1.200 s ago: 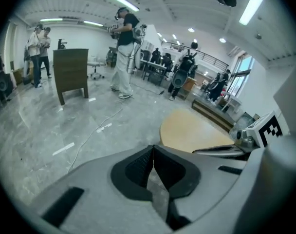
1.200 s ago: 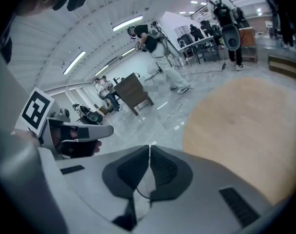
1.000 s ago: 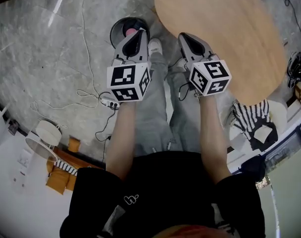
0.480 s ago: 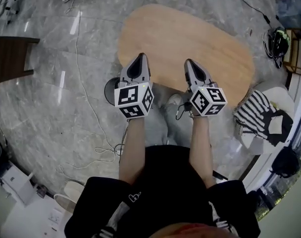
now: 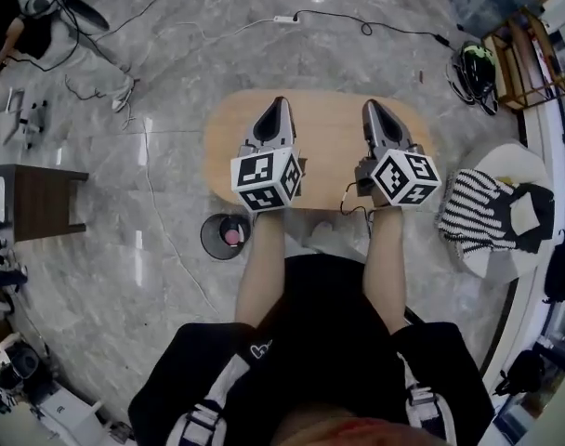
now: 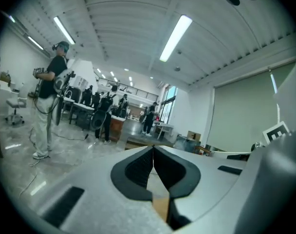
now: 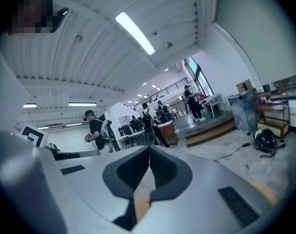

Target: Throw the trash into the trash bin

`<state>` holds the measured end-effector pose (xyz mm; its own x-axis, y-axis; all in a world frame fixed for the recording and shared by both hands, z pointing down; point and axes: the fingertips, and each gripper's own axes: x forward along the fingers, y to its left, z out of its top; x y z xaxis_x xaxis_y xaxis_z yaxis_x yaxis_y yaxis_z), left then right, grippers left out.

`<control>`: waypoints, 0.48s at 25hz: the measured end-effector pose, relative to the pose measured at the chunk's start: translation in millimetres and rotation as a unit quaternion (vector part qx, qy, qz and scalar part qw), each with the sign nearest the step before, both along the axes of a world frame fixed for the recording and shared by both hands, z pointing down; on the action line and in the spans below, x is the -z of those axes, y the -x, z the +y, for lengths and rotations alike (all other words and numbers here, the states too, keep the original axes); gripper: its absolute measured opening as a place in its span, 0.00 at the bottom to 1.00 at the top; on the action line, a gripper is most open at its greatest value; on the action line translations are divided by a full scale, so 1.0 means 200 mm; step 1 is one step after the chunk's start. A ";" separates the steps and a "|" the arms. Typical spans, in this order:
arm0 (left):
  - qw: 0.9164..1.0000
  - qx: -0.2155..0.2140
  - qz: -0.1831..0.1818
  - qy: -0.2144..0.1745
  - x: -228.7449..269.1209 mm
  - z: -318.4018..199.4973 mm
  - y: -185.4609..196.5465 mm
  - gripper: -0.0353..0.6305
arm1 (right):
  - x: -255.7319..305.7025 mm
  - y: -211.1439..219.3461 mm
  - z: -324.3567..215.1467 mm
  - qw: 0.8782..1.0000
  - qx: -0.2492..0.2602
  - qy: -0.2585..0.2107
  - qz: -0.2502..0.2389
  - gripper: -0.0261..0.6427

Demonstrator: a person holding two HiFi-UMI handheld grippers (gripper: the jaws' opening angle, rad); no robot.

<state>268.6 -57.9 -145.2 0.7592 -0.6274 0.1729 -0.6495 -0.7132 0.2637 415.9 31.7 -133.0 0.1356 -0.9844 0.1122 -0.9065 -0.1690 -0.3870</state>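
In the head view a dark round trash bin (image 5: 225,236) stands on the marble floor left of the person's legs, with something pink inside it. Both grippers are held up side by side over the oval wooden table (image 5: 324,119), pointing away from the person. The left gripper (image 5: 281,103) is shut with nothing in it, and so is the right gripper (image 5: 369,106). In the left gripper view the jaws (image 6: 153,147) meet at the tips and point level across the room. The right gripper view shows its jaws (image 7: 149,147) closed the same way, empty.
A white seat with striped cloth (image 5: 478,214) stands right of the table. A dark wooden bench (image 5: 36,198) is at the left. Cables (image 5: 357,21) run over the floor beyond the table. Several people (image 6: 48,96) stand at desks far off.
Both grippers have risen from pointing down at the floor by the feet to pointing level over the table. The head view has swung up, so the bin now lies lower left.
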 end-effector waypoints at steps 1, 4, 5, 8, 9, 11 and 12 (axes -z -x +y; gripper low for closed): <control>1.000 -0.011 0.011 -0.013 0.09 0.01 -0.07 0.07 | 0.10 -0.05 0.01 1.000 -0.003 -0.016 0.014 0.06; 0.997 -0.035 0.049 -0.056 0.37 0.06 -0.26 0.07 | 0.35 -0.16 0.03 0.997 -0.008 -0.053 0.064 0.06; 0.995 -0.040 0.056 -0.067 0.43 0.09 -0.31 0.07 | 0.41 -0.19 0.06 0.995 -0.009 -0.057 0.080 0.06; 0.993 -0.056 0.059 -0.088 0.53 0.21 -0.44 0.07 | 0.50 -0.28 0.18 0.992 -0.013 -0.065 0.104 0.06; 0.992 -0.061 0.058 -0.093 0.55 0.25 -0.47 0.07 | 0.51 -0.30 0.21 0.992 -0.014 -0.069 0.105 0.06; 0.991 -0.068 0.053 -0.099 0.57 0.29 -0.51 0.07 | 0.54 -0.34 0.26 0.991 -0.017 -0.071 0.108 0.06; 0.991 -0.070 0.050 -0.101 0.57 0.31 -0.53 0.07 | 0.54 -0.36 0.27 0.991 -0.019 -0.069 0.112 0.06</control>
<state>373.7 3.9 -259.3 0.8482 -0.5290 -0.0257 -0.5183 -0.8391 0.1653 487.3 86.2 -241.6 0.1783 -0.9821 -0.0604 -0.9664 -0.1633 -0.1987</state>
